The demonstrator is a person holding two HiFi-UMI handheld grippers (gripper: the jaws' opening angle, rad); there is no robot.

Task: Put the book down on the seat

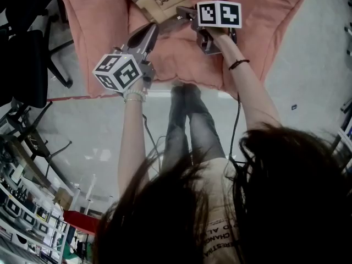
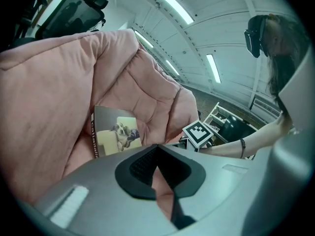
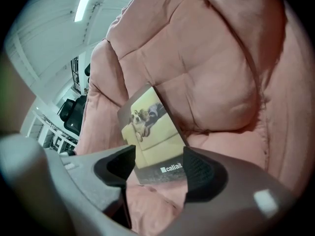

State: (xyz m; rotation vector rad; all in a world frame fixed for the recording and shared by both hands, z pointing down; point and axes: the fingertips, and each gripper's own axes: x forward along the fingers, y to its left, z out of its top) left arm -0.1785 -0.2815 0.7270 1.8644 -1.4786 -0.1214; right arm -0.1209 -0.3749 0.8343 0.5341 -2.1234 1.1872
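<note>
1. A person stands over a pink padded seat (image 3: 216,82) with tongs in each hand. Both tongs reach toward a book (image 3: 152,132) in the seat's hollow.
2. The book lies on the cushion near the back of the seat, cover up. The cover shows a dog on a yellow sofa. The book's weight seems to rest on the padding, with its far end propped a little on the slope of the seat back.
3. The right tongs (image 3: 160,168) have their jaws wide apart, one on each side of the book's near short edge, where a printed strip runs. Neither pad visibly presses on the book, so this reads as released rather than gripping.
4. The left tongs (image 2: 157,149) are clenched, tips together, with nothing between them. They point at the book from just short of it. This hand seems to be spare, kept close but clear of the book.
5. The book's long axis runs from the right tongs away toward the seat back, slanting up and to the left in the right gripper view. The printed end is nearest the tongs. In the left gripper view, the lettered spine runs along the book's left edge.
6. The placement looks essentially done. The right tongs probably straddle the near edge because that is where the book was set down. Drawing them straight back would avoid nudging it. The soft, sloped padding could let the book slide toward the hollow.
</note>
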